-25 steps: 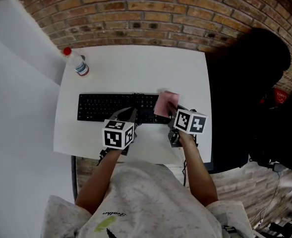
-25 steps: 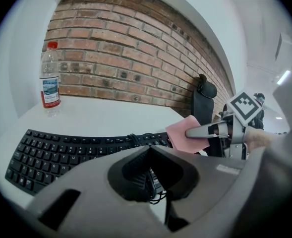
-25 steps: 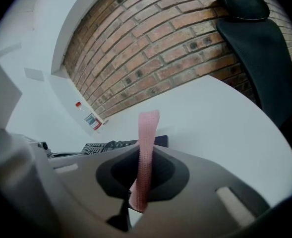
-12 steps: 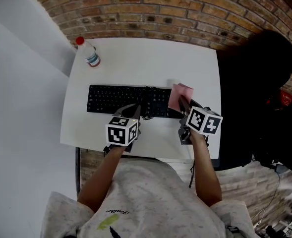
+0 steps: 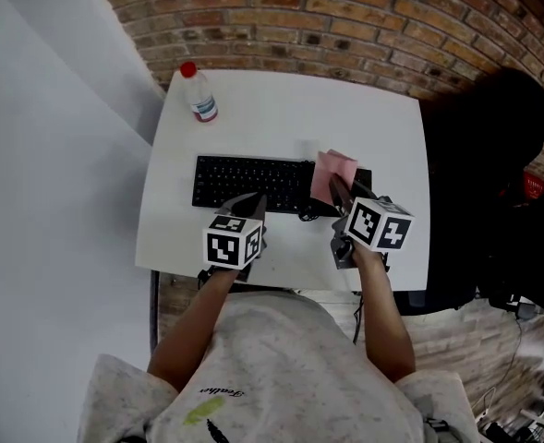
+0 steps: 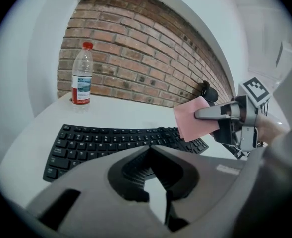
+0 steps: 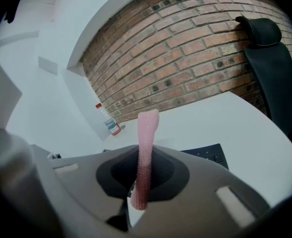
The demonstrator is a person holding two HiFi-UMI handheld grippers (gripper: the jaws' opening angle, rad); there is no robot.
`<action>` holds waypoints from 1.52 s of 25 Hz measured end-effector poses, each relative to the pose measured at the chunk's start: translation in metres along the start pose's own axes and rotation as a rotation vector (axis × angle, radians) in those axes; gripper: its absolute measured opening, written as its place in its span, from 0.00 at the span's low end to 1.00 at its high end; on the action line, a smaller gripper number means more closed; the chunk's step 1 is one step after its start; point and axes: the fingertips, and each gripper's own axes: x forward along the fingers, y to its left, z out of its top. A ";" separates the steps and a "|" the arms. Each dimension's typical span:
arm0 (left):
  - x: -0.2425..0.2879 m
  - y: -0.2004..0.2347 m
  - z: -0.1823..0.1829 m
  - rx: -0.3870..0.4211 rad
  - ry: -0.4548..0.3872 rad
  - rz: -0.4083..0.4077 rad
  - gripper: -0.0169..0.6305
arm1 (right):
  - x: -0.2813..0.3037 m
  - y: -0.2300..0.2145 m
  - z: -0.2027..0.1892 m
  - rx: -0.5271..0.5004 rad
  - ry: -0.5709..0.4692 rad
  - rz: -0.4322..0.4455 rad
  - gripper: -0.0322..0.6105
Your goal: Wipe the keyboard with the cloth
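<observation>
Our right tongs (image 5: 339,192) pinch the pink cloth (image 5: 332,172) over the right end of the keyboard (image 5: 248,183) on the white counter (image 5: 290,109). Our left tongs (image 5: 253,203), closed on nothing, sit at the keyboard's front edge.

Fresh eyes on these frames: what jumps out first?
The pink cloth, pinched in the right claw over the right end of the black keyboard. Next, the red-capped bottle at the far left corner of the white table. The left claw is shut and empty at the keyboard's near edge.
</observation>
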 end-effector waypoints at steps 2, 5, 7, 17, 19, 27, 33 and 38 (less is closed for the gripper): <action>-0.010 0.014 -0.002 -0.004 0.000 0.005 0.02 | 0.008 0.017 -0.005 -0.002 0.002 0.008 0.09; -0.024 0.035 -0.005 -0.011 -0.003 0.008 0.02 | 0.020 0.040 -0.015 -0.001 0.013 0.012 0.09; -0.032 0.048 -0.007 -0.016 -0.003 0.010 0.02 | 0.028 0.055 -0.022 0.003 0.023 0.018 0.09; -0.068 0.108 -0.020 -0.035 0.013 0.020 0.02 | 0.073 0.134 -0.057 0.018 0.059 0.070 0.09; -0.074 0.118 -0.022 -0.039 0.014 0.022 0.02 | 0.083 0.150 -0.064 0.020 0.070 0.088 0.09; -0.094 0.152 -0.026 -0.046 0.020 0.034 0.02 | 0.117 0.209 -0.092 0.055 0.108 0.179 0.09; -0.106 0.172 -0.027 -0.045 0.020 0.049 0.02 | 0.141 0.239 -0.112 0.093 0.127 0.230 0.09; -0.112 0.181 -0.027 -0.038 0.031 0.051 0.02 | 0.152 0.241 -0.126 0.077 0.151 0.209 0.09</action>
